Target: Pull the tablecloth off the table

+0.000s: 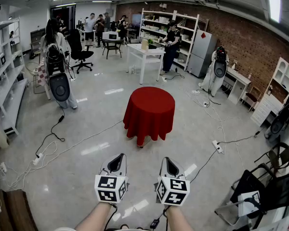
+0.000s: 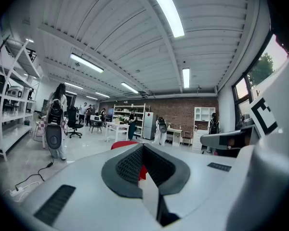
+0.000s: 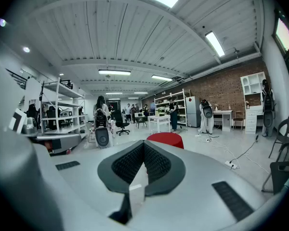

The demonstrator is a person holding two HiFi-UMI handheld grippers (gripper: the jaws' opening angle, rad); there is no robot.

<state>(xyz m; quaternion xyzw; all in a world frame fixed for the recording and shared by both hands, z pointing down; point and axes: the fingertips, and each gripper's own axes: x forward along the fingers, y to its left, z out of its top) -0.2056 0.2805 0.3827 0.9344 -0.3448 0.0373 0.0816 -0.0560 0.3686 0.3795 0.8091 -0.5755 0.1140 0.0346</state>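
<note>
In the head view, one red tablecloth covers a single round surface that is itself hidden, and it hangs nearly to the floor. It stands straight ahead, well apart from both tongs. There are two of these, the left tongs and the right tongs, held side by side and clenched on nothing. The cloth sits about midway between them, so I'd call neither nearer; being round, it has no long axis.

In the left gripper view the pads meet, with red showing just behind them.

In the right gripper view the pads likewise meet, and the cloth lies beyond the tips, slightly to their right.
</note>
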